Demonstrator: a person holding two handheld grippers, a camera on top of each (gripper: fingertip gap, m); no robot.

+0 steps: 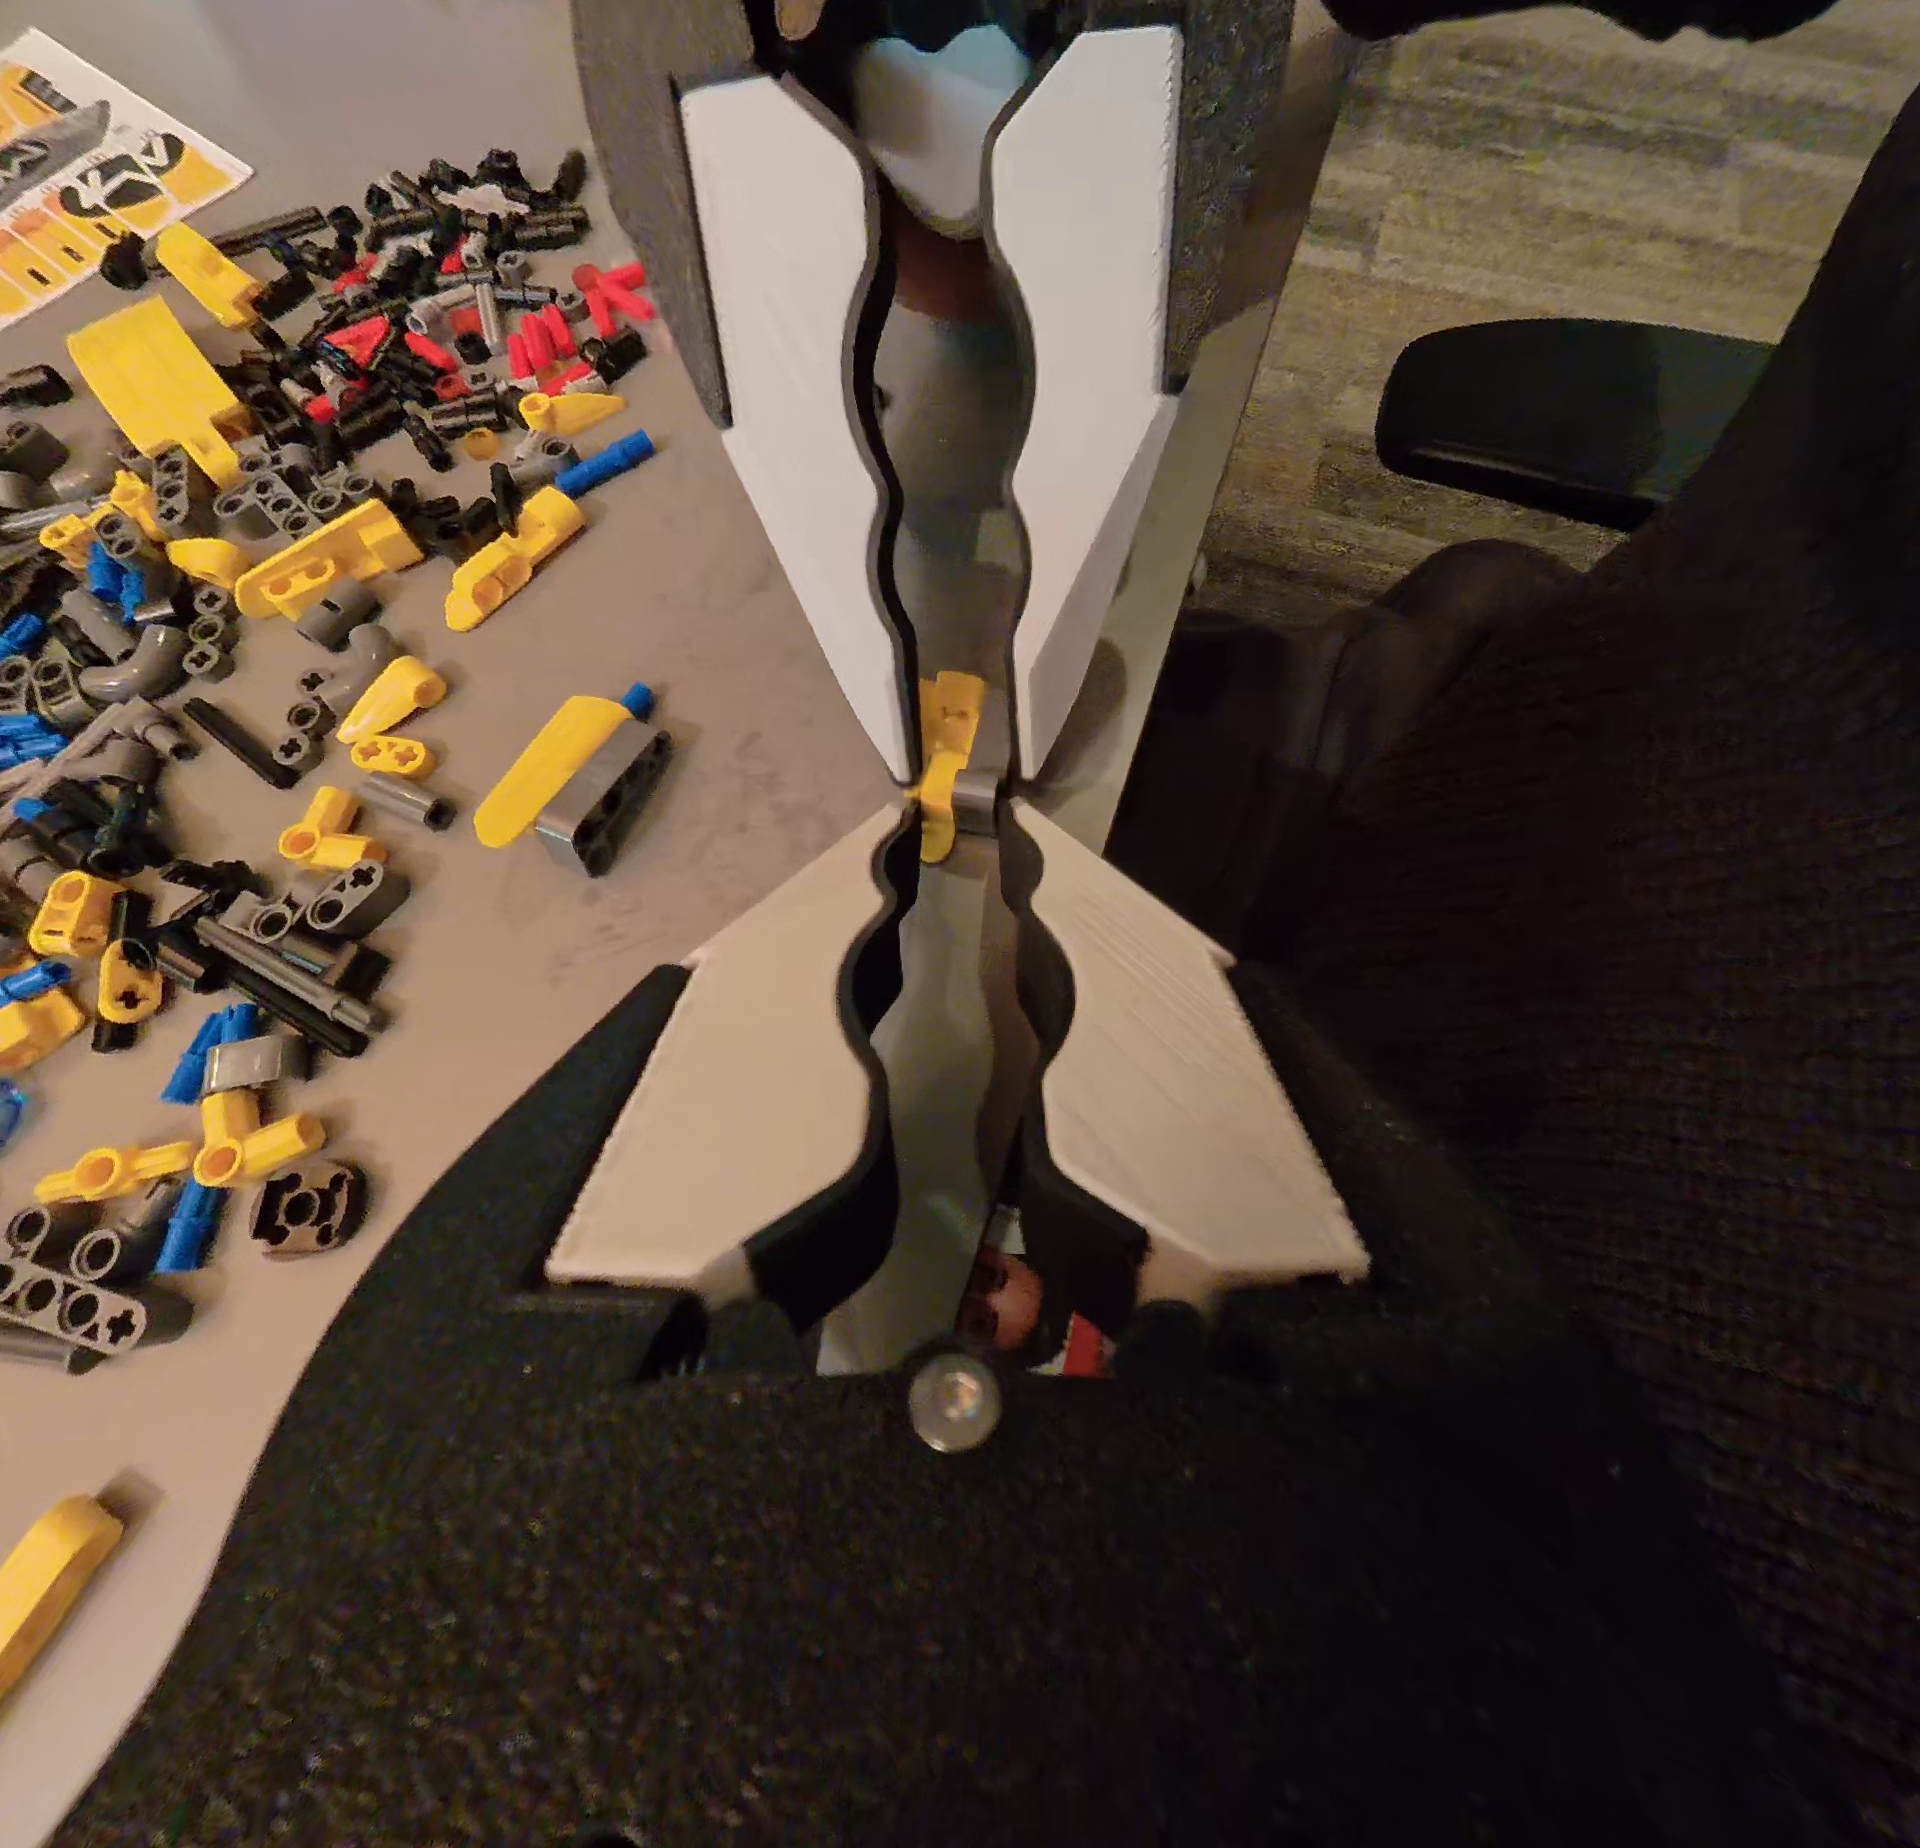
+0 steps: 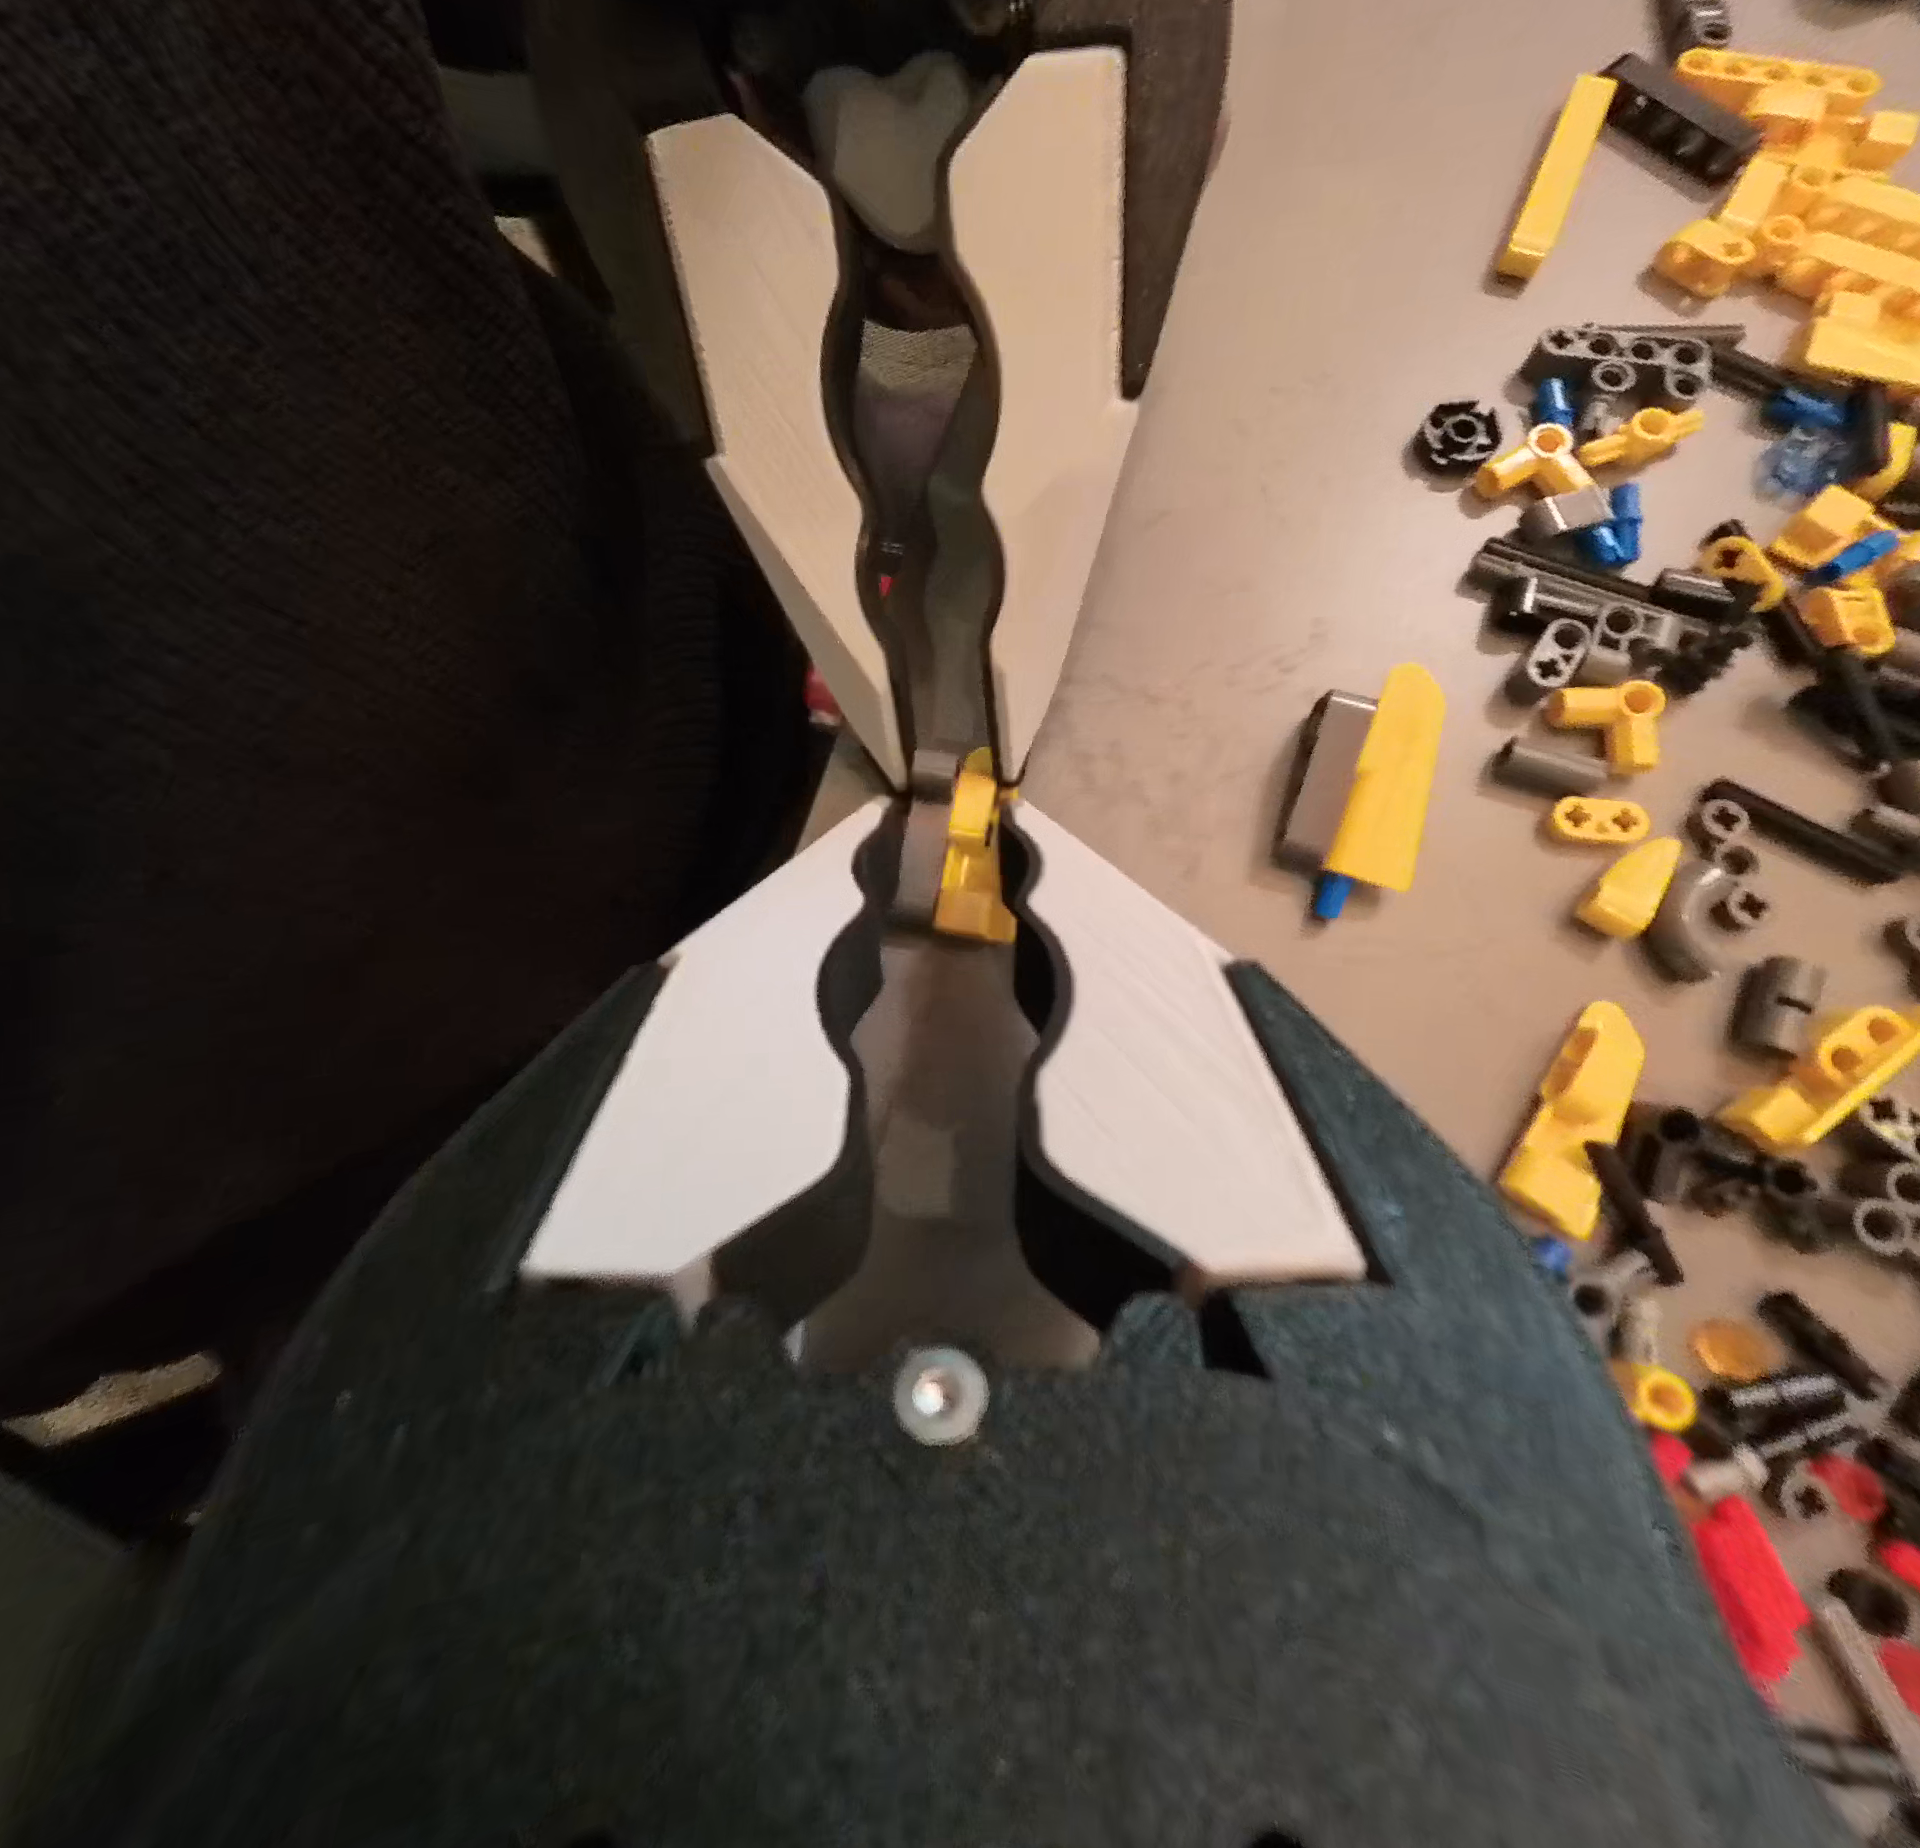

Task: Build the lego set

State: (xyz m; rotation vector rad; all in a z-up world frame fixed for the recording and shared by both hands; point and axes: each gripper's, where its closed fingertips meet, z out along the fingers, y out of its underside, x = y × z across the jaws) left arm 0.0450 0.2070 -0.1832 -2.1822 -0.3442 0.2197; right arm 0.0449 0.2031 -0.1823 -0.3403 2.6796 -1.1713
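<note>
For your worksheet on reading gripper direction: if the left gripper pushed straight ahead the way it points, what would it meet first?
The left gripper points tip to tip at the right gripper. Both pinch the same small yellow and grey piece, so it would press that piece against the opposing fingertips at once.

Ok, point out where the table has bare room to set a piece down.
Bare grey table top runs between the gripper fingers and the scattered pile of small plastic building pieces, around the lone yellow-and-grey assembled block. Another bare strip lies along the near edge below the pile. Among the pieces themselves it is crowded.
</note>
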